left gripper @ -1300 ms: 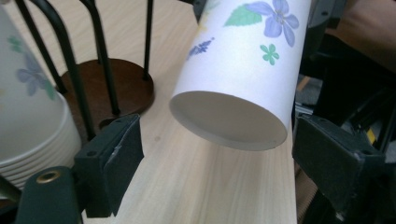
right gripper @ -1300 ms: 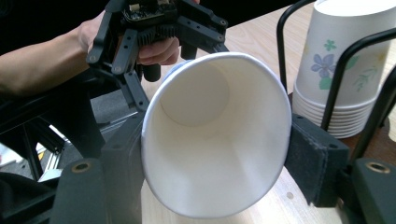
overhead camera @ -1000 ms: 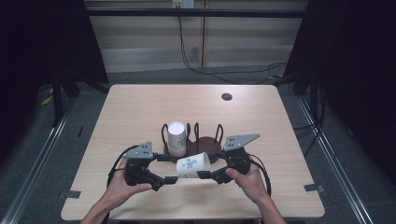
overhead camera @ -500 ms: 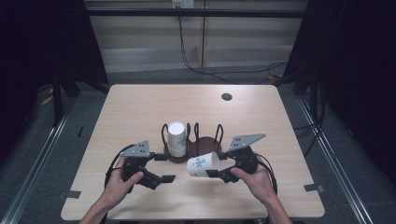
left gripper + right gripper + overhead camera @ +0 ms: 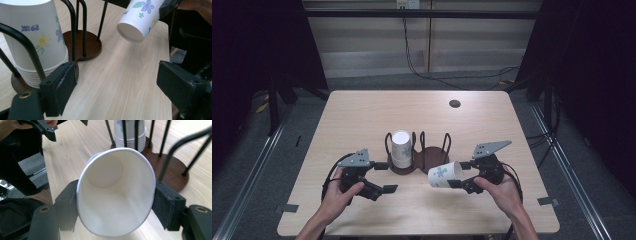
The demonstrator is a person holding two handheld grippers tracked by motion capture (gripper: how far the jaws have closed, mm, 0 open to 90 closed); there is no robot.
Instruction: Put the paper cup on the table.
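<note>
Right hand-held gripper (image 5: 455, 175) clamps a paper cup (image 5: 444, 175) on its side above the surface (image 5: 362, 115), right of the rack (image 5: 418, 150). Left hand-held gripper (image 5: 386, 177) gapes, empty (near-left). Cup stack (image 5: 401, 148) sits upside down in the rack's left bay.

Both forearms come in from the bottom of the high view. The left hand (image 5: 343, 191) holds the left gripper (image 5: 386, 177) low over the table, its 2 jaws standing wide apart with nothing between them. The right hand (image 5: 498, 190) holds the right gripper (image 5: 458, 174), pointed toward the left one; its 2 jaws press the sides of a cup (image 5: 444, 174), which lies tilted.
</note>
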